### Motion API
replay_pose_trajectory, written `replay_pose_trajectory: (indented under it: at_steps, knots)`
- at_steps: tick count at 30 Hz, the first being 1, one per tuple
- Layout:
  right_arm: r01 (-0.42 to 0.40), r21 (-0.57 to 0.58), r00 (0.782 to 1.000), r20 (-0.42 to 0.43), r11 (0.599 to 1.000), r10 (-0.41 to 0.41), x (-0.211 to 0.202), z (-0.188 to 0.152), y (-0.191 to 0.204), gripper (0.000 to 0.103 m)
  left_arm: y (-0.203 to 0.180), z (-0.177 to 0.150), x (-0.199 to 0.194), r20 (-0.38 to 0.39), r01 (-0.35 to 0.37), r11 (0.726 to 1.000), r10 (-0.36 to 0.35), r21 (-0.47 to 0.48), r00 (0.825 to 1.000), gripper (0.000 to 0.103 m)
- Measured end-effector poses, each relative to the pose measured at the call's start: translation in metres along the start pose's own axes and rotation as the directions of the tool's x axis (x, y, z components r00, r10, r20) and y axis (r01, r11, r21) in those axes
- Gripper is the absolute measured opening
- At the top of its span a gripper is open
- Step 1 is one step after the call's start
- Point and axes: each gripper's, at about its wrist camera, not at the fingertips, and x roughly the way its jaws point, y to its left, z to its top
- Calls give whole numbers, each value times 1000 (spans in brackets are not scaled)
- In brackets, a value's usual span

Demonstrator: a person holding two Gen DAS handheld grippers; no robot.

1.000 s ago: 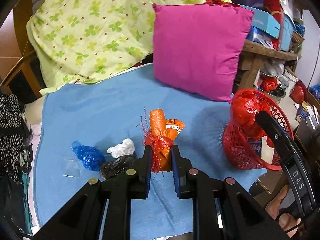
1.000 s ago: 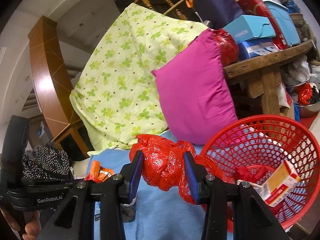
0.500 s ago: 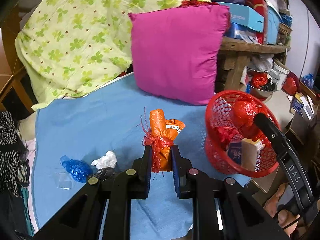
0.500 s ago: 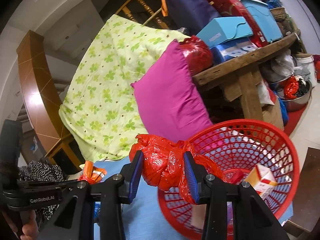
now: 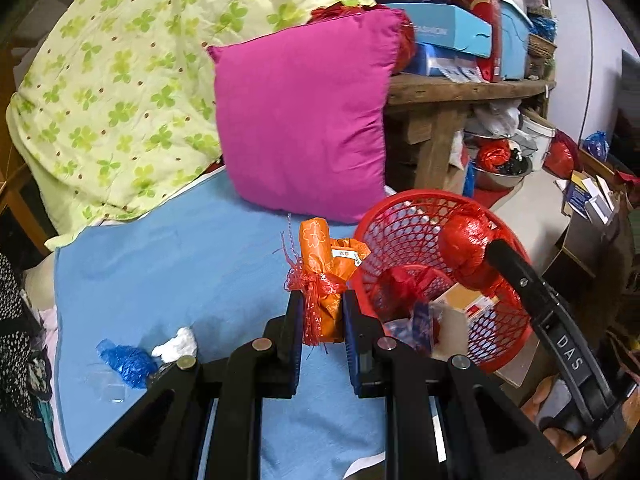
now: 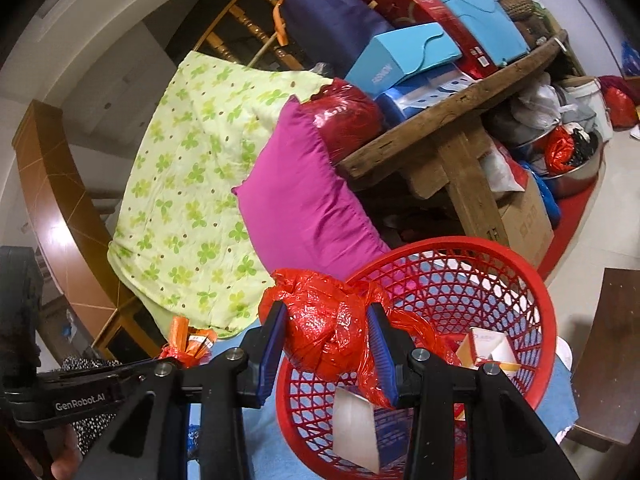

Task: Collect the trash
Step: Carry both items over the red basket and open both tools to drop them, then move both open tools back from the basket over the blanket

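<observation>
My left gripper (image 5: 320, 328) is shut on an orange wrapper bundle (image 5: 324, 272) tied with red mesh, held above the blue sheet (image 5: 180, 264) just left of the red mesh basket (image 5: 516, 324). My right gripper (image 6: 327, 344) is shut on a crumpled red plastic bag (image 6: 320, 332), which hangs over the basket's near rim (image 6: 536, 292). In the left wrist view that red bag (image 5: 460, 240) sits over the basket's mouth, with the right gripper's black body behind it. Cartons and red plastic lie inside the basket. The orange bundle (image 6: 188, 340) shows at lower left in the right wrist view.
On the sheet lie a blue plastic scrap (image 5: 124, 360), a white crumpled tissue (image 5: 176, 344) and a clear plastic piece (image 5: 108, 384). A magenta pillow (image 5: 304, 120) and a green-patterned quilt (image 5: 112, 92) stand behind. A cluttered wooden table (image 5: 460, 88) rises beyond the basket.
Both grippers have moved toward the basket with their loads. The red bag now hangs over the basket's opening, and the orange bundle is close to its left rim.
</observation>
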Motion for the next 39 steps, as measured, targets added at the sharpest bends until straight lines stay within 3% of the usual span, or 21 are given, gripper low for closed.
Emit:
replay_pose_trajectory:
  at_steps: [10,12,14,16,21,27,31,34,39]
  knots:
    - [26,134,1000,11,991,-28,-4,9,-33,46,-37,21,22,21,145,989,-146,22,989,21]
    - [36,164,999,5,986,-37,-3,10,-38,51,-41,24,27,21,161,987,-161,19,987,22]
    - [31,213,999,1,977,-32,-2,10,-45,64,-44,25,34,18,165,986,-165,24,986,30]
    - [34,245,999,3,969,-36,-1,11,-50,65,-41,23,37,27,152,988,-152,17,988,48]
    - [25,256,1000,-2,966,-25,0,10,-52,65,-21,5,44,15,132,991,-132,1,991,48]
    - [15,76,1000,17,997,-16,1,5,-8,65,37,-41,46,-34,58,997,-59,-52,998,49]
    - [-15,-69,1000,-3,997,15,8,-8,31,65,97,-80,41,-70,-46,992,37,-119,997,49]
    - [-68,-164,997,-38,984,63,15,-23,64,65,147,-110,34,-98,-124,974,107,-192,989,49]
    - [-149,-270,986,-116,951,121,28,-52,110,65,220,-160,21,-174,-270,910,224,-314,959,49]
